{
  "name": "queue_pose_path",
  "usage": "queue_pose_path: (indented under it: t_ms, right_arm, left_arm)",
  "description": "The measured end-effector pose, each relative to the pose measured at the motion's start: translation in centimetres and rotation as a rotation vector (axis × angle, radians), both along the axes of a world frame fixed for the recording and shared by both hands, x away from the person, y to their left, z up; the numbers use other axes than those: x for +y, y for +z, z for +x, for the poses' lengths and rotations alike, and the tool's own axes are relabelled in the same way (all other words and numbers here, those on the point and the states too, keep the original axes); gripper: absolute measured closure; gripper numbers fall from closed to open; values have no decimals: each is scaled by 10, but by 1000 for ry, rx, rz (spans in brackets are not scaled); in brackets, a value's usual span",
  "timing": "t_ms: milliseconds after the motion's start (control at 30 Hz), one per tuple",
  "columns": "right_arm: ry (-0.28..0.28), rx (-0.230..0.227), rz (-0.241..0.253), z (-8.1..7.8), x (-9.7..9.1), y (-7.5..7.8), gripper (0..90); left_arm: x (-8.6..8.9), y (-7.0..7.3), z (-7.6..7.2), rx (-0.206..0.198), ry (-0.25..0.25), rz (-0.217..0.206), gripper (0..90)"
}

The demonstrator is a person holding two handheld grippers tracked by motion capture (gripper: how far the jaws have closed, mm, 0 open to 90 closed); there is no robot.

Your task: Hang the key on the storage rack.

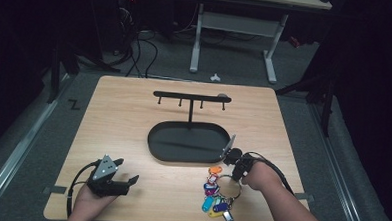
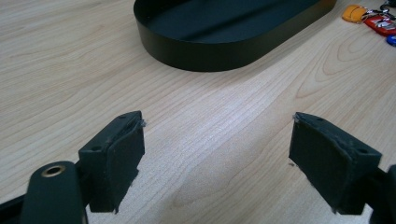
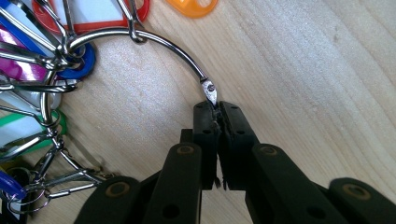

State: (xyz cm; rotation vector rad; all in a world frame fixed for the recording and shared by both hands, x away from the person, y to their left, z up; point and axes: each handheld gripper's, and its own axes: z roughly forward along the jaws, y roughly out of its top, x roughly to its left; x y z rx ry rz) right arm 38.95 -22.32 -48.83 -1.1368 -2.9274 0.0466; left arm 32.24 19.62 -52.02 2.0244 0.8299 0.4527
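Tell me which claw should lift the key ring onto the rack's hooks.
Right. The right claw is already shut on the key ring. The left claw stands open over bare table, far from the rack.

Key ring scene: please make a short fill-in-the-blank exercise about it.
1. The right tool is shut on the big metal ____ of the key ring.
2. The left tool stands ____ over bare wood.
3. The black oval tray contains ____.

Missing words: ring; open; nothing

wooden table [image 1: 128, 117]: black tray [image 1: 155, 139], key ring [image 1: 229, 186]
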Motion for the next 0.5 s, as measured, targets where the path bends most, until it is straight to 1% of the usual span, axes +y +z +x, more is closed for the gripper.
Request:
queue_pose_path:
  t_ms: [67,100,300,333,433,467,500]
  right_arm:
    - [3,-9,4,-1,-1,0,865]
    - [-2,-15,14,-1,-2,0,870]
    - [-7,-27,21,-2,-2,2,872]
    - [-13,-29,29,-3,-3,5,872]
    - [-23,-53,57,-5,-4,22,872]
    - [-17,-66,73,-6,-5,28,871]
    - [-16,-81,83,-7,-5,37,872]
  left_arm:
    - [0,0,0,0,1,-1,189]
    - [0,0,1,1,1,-1,189]
    - [0,0,0,4,2,-1,190]
    - [0,0,0,4,1,3,191]
    - [1,0,0,4,5,4,191]
    - [2,0,0,3,10,-2,191]
    - [3,0,0,2,10,0,192]
